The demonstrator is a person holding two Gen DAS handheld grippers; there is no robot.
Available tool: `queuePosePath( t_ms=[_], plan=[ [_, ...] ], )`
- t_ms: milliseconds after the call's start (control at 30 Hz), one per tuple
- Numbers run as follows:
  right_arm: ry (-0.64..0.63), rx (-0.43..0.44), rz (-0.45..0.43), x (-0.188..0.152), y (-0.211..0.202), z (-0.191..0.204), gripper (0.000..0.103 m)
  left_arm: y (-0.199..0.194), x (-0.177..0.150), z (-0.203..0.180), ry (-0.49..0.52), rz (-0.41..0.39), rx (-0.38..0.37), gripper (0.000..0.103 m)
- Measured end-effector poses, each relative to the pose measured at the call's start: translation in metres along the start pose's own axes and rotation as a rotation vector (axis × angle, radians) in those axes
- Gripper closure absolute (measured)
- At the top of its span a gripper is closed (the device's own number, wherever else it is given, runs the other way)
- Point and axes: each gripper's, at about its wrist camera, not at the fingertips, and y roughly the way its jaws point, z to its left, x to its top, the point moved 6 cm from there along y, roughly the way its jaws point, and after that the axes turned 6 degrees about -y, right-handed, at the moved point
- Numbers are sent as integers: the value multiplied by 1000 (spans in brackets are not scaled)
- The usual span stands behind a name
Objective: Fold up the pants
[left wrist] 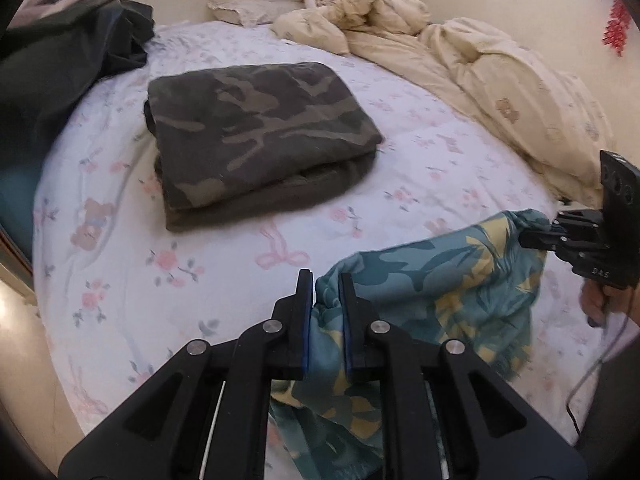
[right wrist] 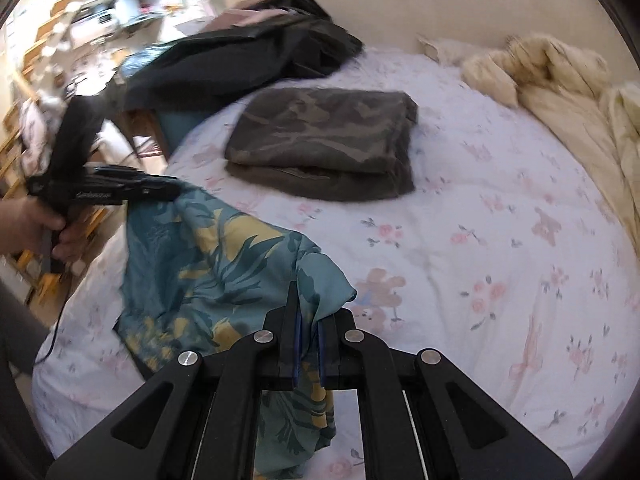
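My left tool (left wrist: pixel 326 280) is clamped on one bunched corner of the teal and yellow floral pants (left wrist: pixel 440 280); my right tool (right wrist: pixel 312 308) is clamped on the other corner. The pants hang between the two, lifted over the near edge of the bed (left wrist: pixel 400 184), lower part draped down and cut off by the bottom of both views. I can't see the legs or hem.

In the left wrist view the right tool shows at the right edge, nose buried in cloth, with part of my right hand (left wrist: pixel 596 300) and a cable cut off by the frame. In the right wrist view the left tool and my left hand (right wrist: pixel 36 224) sit at the left edge, blurred.

A folded camo garment (left wrist: pixel 256 136) lies flat mid-bed, well apart from the pants. Open floral sheet runs between them and to the right of the folded piece. A dark heap of clothes (left wrist: pixel 80 40) sits at the far left corner, overhanging the bed edge. A crumpled cream duvet (left wrist: pixel 500 80) runs along the right side to the wall, with a pillow (left wrist: pixel 248 10) at the head.

Room beyond the left bed edge is smeared, probably shelves; can't make out more.
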Motion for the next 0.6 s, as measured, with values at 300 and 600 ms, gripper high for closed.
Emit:
queuePosePath(
  t_ms=[300,600],
  plan=[
    [208,-2,146,-20,59,-45,98,50,12,-4,69,33,92,97],
    [275,22,251,-43,71,-66,60,54,9,-3,105,35,76,97]
  ],
)
